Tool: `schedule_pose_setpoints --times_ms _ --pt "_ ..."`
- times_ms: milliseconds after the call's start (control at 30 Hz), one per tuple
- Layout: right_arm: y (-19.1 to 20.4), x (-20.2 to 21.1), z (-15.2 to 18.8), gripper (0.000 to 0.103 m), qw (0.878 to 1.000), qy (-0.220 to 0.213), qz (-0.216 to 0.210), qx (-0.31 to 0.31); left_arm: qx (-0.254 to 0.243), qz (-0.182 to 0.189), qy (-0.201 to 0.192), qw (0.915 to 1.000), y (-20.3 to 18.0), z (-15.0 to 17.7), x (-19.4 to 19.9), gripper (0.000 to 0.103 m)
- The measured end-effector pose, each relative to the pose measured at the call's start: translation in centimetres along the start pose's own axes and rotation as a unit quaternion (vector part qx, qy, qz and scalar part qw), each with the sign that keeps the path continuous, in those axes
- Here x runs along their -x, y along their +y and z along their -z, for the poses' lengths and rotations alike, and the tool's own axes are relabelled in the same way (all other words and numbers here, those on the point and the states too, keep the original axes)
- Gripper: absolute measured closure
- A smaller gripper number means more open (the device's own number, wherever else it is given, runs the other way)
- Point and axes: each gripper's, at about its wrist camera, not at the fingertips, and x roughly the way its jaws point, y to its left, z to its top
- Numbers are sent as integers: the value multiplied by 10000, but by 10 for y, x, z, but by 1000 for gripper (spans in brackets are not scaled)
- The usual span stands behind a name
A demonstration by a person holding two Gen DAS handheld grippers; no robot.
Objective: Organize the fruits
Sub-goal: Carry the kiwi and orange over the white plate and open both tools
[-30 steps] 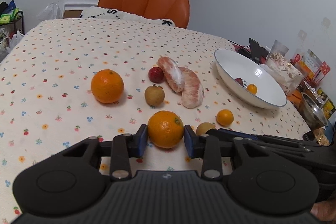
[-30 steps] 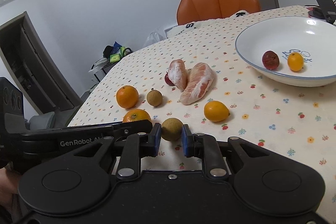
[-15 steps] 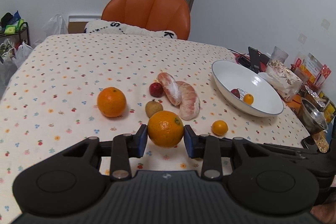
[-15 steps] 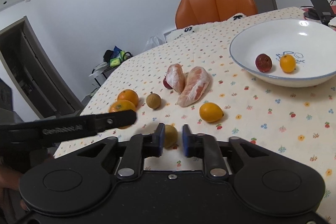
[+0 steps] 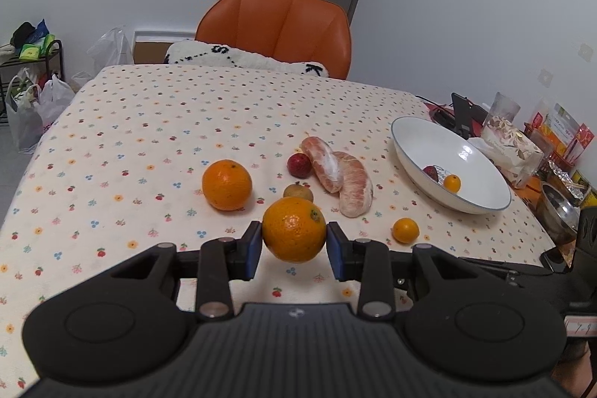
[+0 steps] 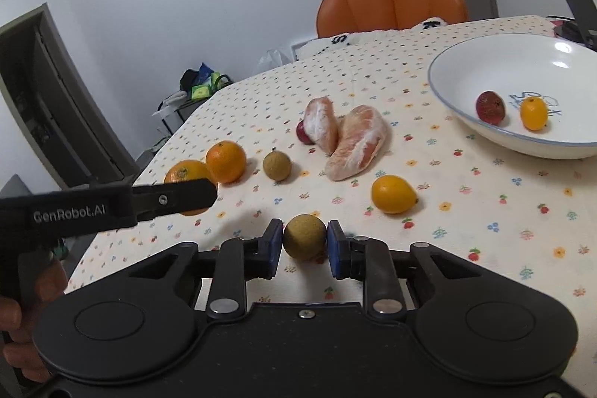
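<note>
My left gripper is shut on a large orange, held above the flowered tablecloth. In the right wrist view my right gripper is shut on a small brownish-green round fruit, also raised off the cloth. On the cloth lie a second orange, a brown longan-like fruit, a red fruit, two peeled pomelo segments and a small yellow kumquat. The white bowl to the right holds a red fruit and a kumquat.
An orange chair with a white cushion stands at the table's far edge. Snack bags, a phone stand and a metal bowl crowd the right side. Bags and a rack sit on the floor at left. A hand holds the left gripper's handle.
Both grippers have risen from the cloth, each lifting its fruit; the table looks farther away. The left gripper with its orange has shifted left in the right wrist view.
</note>
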Motion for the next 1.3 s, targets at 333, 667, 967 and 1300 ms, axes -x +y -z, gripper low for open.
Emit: schedule_pose_setpoints --times_ms 333,667,967,1300 --pt "-25 29 -6 79 9990 -349 249 -153 -255 -21 -37 9997 -36 -6 -12 68" --pt "-56 58 -15 79 9955 -748 454 -351 -510 65 -40 9987 -75 -15 -24 68" --pt "-84 73 -18 79 9920 -991 553 -547 -779 109 -53 9969 -108 -22 -35 68" --pt "-115 80 -26 79 9890 -1107 709 -681 -923 146 -8 9956 -137 -27 -57 68"
